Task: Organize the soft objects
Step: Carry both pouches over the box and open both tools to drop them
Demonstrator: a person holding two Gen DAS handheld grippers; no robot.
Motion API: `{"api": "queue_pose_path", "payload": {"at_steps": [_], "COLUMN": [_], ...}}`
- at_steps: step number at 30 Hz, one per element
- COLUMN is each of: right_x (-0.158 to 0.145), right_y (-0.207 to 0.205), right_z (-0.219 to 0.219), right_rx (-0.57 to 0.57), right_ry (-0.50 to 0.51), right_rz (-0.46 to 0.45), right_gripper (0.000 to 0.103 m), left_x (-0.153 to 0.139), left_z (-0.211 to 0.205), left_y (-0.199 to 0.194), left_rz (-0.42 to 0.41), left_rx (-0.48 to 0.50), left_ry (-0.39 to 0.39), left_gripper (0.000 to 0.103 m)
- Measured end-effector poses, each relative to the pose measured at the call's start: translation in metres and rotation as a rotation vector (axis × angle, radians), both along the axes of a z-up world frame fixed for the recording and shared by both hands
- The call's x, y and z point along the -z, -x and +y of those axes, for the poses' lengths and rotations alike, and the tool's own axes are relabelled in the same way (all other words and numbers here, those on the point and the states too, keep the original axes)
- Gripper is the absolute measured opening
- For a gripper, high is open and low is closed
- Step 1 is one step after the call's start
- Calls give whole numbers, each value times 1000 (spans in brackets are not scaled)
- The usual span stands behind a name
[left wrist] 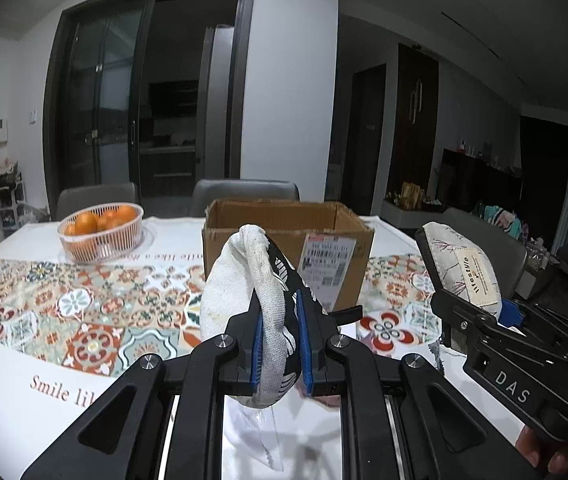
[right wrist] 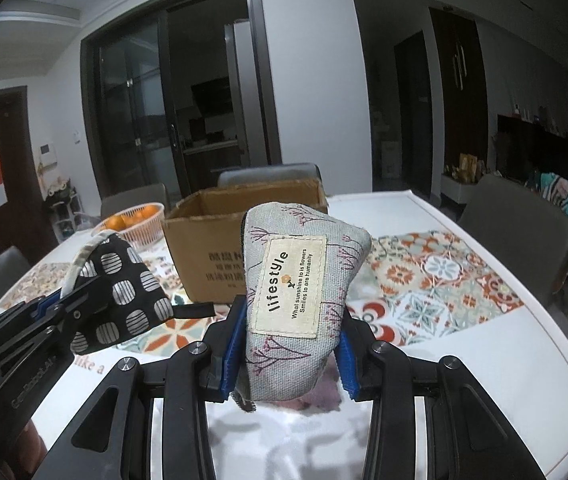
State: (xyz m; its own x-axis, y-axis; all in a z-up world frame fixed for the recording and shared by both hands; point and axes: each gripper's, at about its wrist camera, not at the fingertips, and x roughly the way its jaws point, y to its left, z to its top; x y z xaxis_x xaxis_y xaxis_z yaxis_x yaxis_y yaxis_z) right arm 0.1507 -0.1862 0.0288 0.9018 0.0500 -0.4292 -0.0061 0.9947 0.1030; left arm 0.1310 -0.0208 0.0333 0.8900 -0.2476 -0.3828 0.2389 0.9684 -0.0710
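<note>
My left gripper (left wrist: 278, 344) is shut on a black-and-white patterned oven mitt (left wrist: 240, 284) with a pale lining, held above the table. The mitt also shows in the right wrist view (right wrist: 124, 292), at the left. My right gripper (right wrist: 289, 344) is shut on a grey fabric pouch (right wrist: 295, 280) with a "lifestyle" label, held upright above the table. The pouch also shows in the left wrist view (left wrist: 463, 268), at the right. An open cardboard box (left wrist: 287, 236) stands on the table beyond both grippers, and it also shows in the right wrist view (right wrist: 212, 256).
A pink basket of oranges (left wrist: 102, 232) sits at the far left of the table. The table (left wrist: 24, 392) has a white cloth with a tiled pattern. Grey chairs (left wrist: 244, 194) stand behind the table and another (right wrist: 519, 232) at the right side.
</note>
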Motion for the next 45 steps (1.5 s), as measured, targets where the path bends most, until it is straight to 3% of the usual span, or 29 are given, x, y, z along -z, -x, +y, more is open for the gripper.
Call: {"api": "queue_pose_path", "payload": {"at_steps": [26,45], "right_x": [-45,-43], "right_y": [-39,-106], "right_z": [12,0], "right_rx": [-30,-53], "right_ry": [38,45], "right_rz": [-144,-118], "right_gripper": [41,41], "left_x": [-54,-56], "left_z": [-2,-14], "left_y": [-38,-114], "left_rz": [-175,-166], "left_rx": [3,12], "left_ry": [-15,-53], "left_gripper": [16,16]}}
